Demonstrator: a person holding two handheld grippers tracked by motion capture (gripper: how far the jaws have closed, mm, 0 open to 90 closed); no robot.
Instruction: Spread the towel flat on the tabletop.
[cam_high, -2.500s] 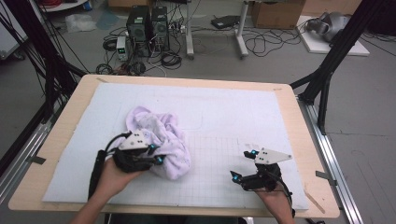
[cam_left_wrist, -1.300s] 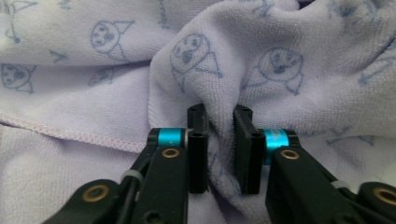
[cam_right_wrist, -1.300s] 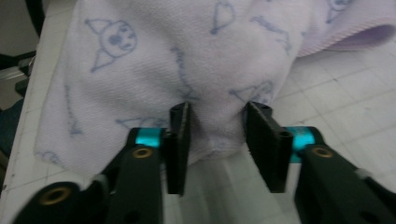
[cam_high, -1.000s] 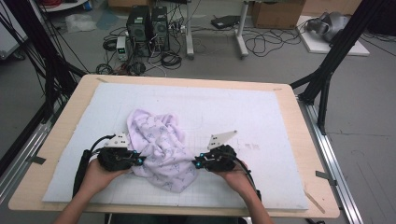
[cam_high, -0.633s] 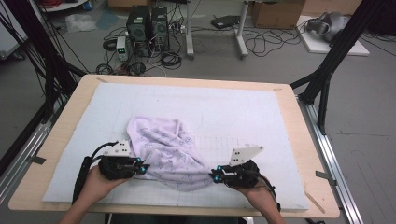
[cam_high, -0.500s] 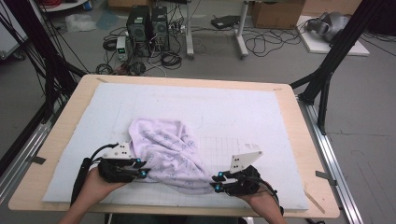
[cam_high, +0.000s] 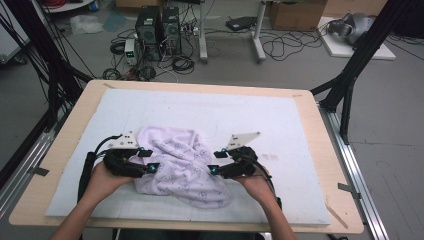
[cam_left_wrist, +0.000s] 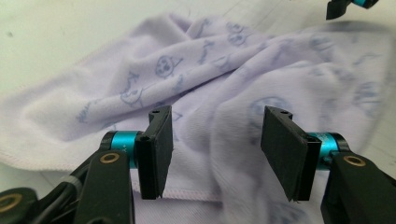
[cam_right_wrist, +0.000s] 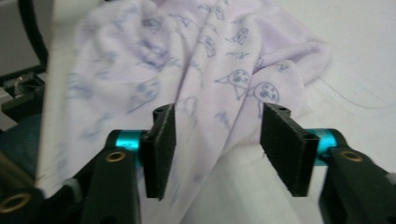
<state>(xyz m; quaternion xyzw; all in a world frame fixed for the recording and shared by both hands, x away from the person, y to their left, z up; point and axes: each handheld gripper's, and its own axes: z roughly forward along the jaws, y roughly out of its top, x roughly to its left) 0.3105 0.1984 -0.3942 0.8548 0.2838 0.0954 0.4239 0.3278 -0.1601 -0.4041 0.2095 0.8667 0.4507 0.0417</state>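
Two grippers, both with jaws spread and nothing pinched: the left gripper (cam_high: 146, 161) sits at the left edge of the lilac printed towel (cam_high: 182, 165), the right gripper (cam_high: 216, 162) at its right side, and both have just been opening. In the left gripper view the left gripper (cam_left_wrist: 215, 140) shows cloth lying beyond its pads, not pressed by them; the right gripper view shows the same for the right gripper (cam_right_wrist: 215, 140), with a fold of the towel (cam_right_wrist: 219, 70) running between the jaws but loose. The towel lies rumpled on the white mat (cam_high: 300, 130), near the front of the table (cam_high: 320, 120).

To spread it well, each gripper should probably find a hemmed corner, not a mid-fold, and bite cleanly before pulling apart.

Against half a second ago, the right gripper has come in closer to the left, and the towel has bunched narrower.
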